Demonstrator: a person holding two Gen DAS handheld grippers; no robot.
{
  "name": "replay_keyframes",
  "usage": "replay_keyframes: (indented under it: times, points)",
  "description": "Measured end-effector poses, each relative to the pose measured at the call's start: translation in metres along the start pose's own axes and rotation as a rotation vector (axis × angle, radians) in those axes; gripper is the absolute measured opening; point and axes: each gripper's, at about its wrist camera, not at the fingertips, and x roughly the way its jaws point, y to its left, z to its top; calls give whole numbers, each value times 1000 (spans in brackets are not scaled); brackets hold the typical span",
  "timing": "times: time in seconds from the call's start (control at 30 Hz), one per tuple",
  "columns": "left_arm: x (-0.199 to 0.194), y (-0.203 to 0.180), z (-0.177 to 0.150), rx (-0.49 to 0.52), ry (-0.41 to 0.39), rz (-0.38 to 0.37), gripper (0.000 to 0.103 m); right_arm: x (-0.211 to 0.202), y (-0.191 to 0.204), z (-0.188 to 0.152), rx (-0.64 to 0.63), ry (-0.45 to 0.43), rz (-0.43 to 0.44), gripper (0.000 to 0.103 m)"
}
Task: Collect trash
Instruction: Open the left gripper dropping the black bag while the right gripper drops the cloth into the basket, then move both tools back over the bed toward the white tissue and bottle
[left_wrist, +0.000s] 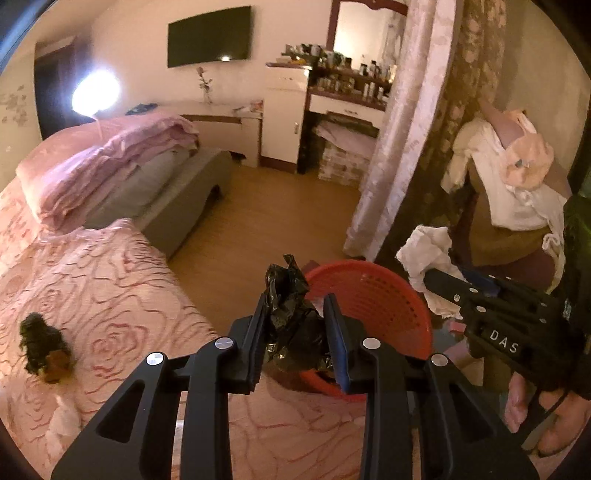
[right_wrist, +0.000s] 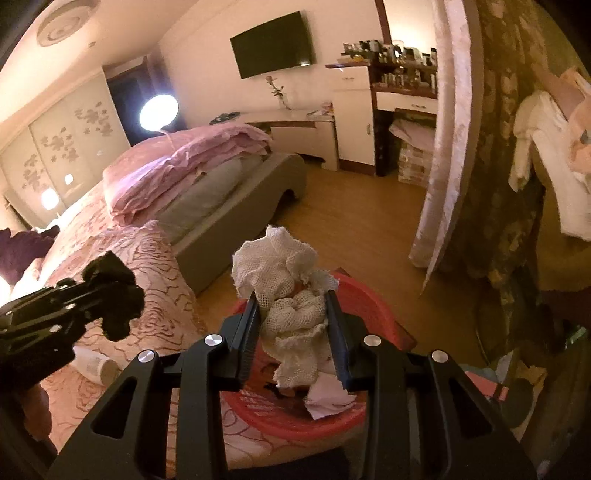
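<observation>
1. The left gripper (left_wrist: 295, 325) has its jaws pinched tight on a crumpled black plastic bag (left_wrist: 291, 314), which bulges up between the fingers and hangs in front of the near rim of the round red plastic mesh basket (left_wrist: 384, 295).
2. The right gripper (right_wrist: 293, 325) has its jaws partly closed, clamped on a wad of white open-weave cloth (right_wrist: 284, 273); the wad stands tall above the fingers and hangs directly over the basket's opening.
3. The red basket sits on the floor just beside the near right edge of the bed with the pink rose-patterned cover (left_wrist: 110, 295). Crumpled white paper (right_wrist: 325, 398) and some printed packaging already lie inside it.
4. The step in hand looks like delivery: both pieces of trash are gripped and carried to the basket, not yet let go.
5. The next move calls for bringing the black bag fully over the opening and then spreading both pairs of jaws so each piece drops inside; the light cloth may cling to a pad, so a wide opening seems wise.
6. More seems left to collect: a dark clump with a brown patch (left_wrist: 44, 347) lies on the cover at the left, and a white plastic bottle (right_wrist: 96, 365) lies on its side near the bed's edge.
</observation>
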Motion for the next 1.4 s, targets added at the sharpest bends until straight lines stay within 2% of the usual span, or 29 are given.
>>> replay_keyframes:
  times: [0.4, 0.63, 0.77, 0.9, 1.23, 1.4]
  points:
    - [60, -26, -4, 36, 119, -61, 29, 26, -29, -14, 52, 82, -33, 35]
    - [80, -32, -10, 38, 152, -60, 50, 44, -41, -25, 85, 131, -27, 35]
    - [82, -33, -11, 47, 154, -52, 58, 54, -43, -30, 88, 157, -15, 38]
    - [79, -29, -11, 37, 152, -43, 64, 58, -43, -31, 94, 169, -4, 51]
    - [55, -7, -9, -2, 102, 4, 71, 50, -39, -31, 78, 153, -27, 52]
    - [42, 0, -11, -9, 82, 22, 74, 39, -34, -32, 64, 124, -55, 63]
